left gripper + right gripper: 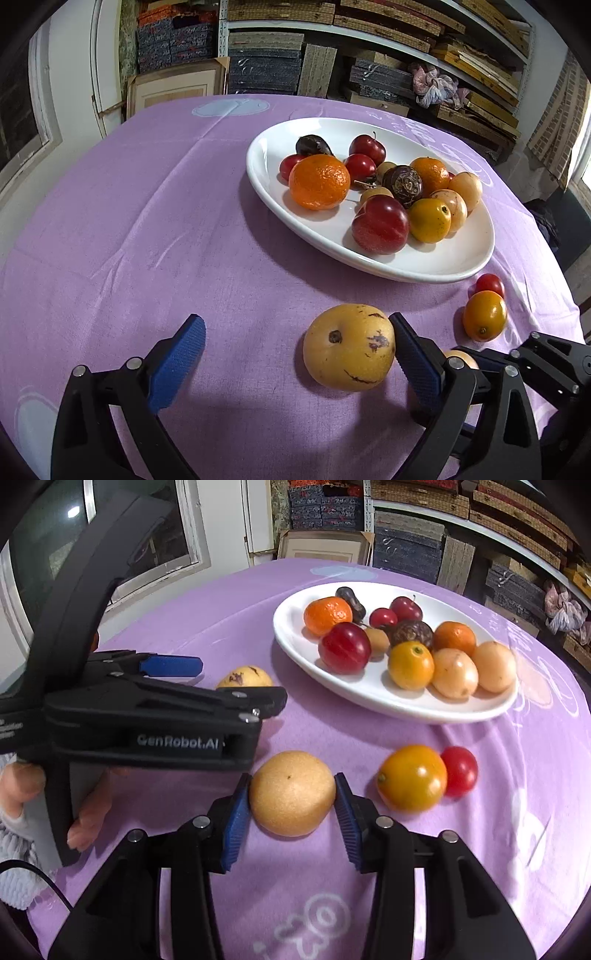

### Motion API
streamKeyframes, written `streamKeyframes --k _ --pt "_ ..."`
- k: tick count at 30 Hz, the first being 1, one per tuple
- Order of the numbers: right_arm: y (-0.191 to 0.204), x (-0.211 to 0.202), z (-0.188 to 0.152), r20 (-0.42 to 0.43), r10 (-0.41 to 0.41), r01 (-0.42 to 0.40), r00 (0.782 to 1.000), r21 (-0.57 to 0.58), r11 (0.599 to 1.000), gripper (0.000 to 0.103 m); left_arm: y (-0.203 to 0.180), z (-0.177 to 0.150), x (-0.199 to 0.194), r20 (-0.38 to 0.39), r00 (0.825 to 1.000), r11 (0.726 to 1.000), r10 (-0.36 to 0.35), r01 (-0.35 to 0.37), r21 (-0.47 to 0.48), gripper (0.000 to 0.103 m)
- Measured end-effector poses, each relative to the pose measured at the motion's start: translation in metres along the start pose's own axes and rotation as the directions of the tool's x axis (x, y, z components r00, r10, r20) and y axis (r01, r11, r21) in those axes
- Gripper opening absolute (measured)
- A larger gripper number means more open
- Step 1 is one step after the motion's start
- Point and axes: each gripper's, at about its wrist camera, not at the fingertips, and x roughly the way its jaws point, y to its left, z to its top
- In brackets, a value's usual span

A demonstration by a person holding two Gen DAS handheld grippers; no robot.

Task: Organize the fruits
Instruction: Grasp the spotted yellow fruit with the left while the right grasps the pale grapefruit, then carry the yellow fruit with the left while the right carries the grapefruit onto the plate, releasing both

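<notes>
Fruits are split between the white plate (pixel 388 701) and the purple cloth (pixel 517 812) in front of it. We take the plate as our reference. On it lie two oranges, several red plums, dark wrinkled fruits and pale yellow ones.

Four pieces remain off the plate, all on its near side: a tan round fruit (pixel 291 794), a blemished yellow fruit (pixel 349 347), an orange-yellow fruit (pixel 412 777) and a small red fruit (pixel 460 771) touching it.

The right gripper (pixel 291 801) is clenched on the tan round fruit: both blue pads meet its sides. The left gripper (pixel 295 354) stands released, its jaws wide; its right pad appears to touch the blemished yellow fruit, while the other pad is well clear.

We judge the step in hand to be lifting the tan fruit toward the plate. To do it well:

1. We keep the pads across the widest part of the fruit, so it cannot roll out.
2. We press only enough to hold; the skin may bruise.
3. We raise it clear of the rim before crossing over.
4. We set it down in the bare near portion of the plate, away from the crowded far side.
5. We keep the left gripper out of the path.
</notes>
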Motion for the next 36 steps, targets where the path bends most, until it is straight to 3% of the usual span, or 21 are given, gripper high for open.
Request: streamKeyframes --k 8,11,13,20,24,30,36 --pt "-0.035 -0.065 -0.032 0.153 -0.025 0.000 0.988 0.159 0.987 0.044 -0.038 -0.011 -0.007 0.077 0.996 0.984 0.033 -0.046 0.171 0.097" --pt "-0.048 -0.074 -0.036 0.176 -0.030 -0.006 0.984 0.200 0.980 0.044 -0.038 -0.010 -0.006 0.079 0.996 0.985 0.035 -0.047 0.168 0.087" --pt "-0.053 -0.075 -0.036 0.177 -0.022 -0.016 0.984 0.213 0.977 0.044 -0.036 -0.010 -0.003 0.064 0.997 0.986 0.037 -0.046 0.158 0.073" --pt "-0.063 -0.081 -0.038 0.182 -0.032 -0.011 0.983 0.229 0.973 0.044 -0.040 -0.011 -0.004 0.063 0.997 0.984 0.050 -0.060 0.166 0.064" --pt "-0.066 -0.075 -0.037 0.159 -0.037 -0.001 0.987 0.235 0.972 0.044 -0.044 -0.014 -0.001 0.035 0.998 0.982 0.044 -0.049 0.181 0.047" --pt "-0.057 -0.053 -0.044 0.058 0.003 -0.014 0.998 0.194 0.981 0.044 -0.042 -0.015 0.003 0.010 1.000 0.985 0.025 -0.027 0.173 0.047" --pt "-0.053 -0.093 -0.081 0.105 -0.023 0.001 0.994 0.205 0.979 0.045 -0.040 -0.015 0.004 0.001 1.000 0.985 0.016 -0.016 0.170 0.047"
